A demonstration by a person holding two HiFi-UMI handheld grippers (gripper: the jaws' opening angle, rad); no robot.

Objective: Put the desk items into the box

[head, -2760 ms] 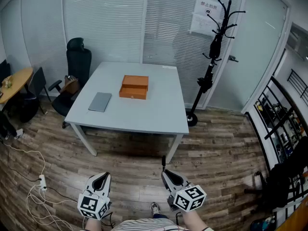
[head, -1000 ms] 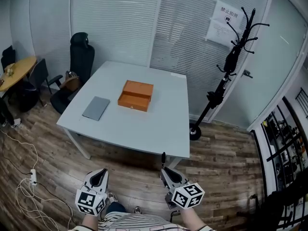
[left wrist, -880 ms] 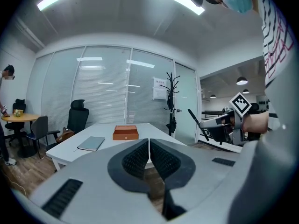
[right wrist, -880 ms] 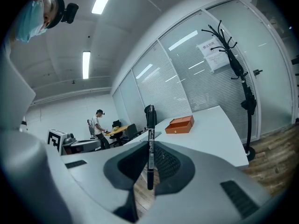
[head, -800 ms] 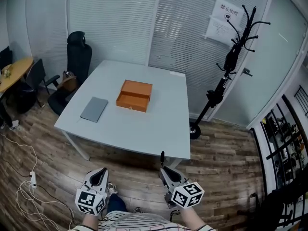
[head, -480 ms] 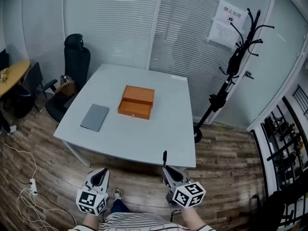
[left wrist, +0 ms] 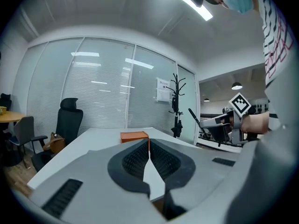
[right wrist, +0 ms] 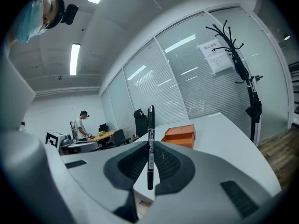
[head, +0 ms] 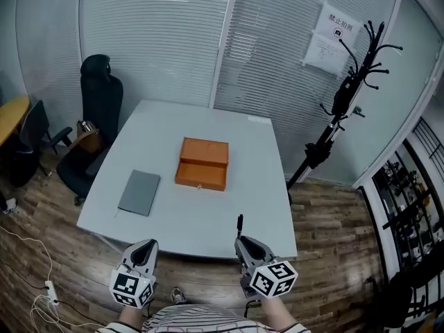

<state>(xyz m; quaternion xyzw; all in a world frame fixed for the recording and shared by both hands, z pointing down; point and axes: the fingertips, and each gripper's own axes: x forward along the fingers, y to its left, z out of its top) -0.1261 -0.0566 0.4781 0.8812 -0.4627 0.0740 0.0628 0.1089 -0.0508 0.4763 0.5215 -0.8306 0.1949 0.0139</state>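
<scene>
Standing upright in the clamped right gripper (head: 244,245), a black pen (head: 239,223) is held with its long axis vertical, at the near side of the bench (head: 236,210). The open orange box (head: 202,164) is set mid-bench, farther off and slightly left of the pen, so a forward reach is judged necessary. The left gripper (head: 144,250) is pressed together on nothing, nearer the grey notebook (head: 139,192).
</scene>
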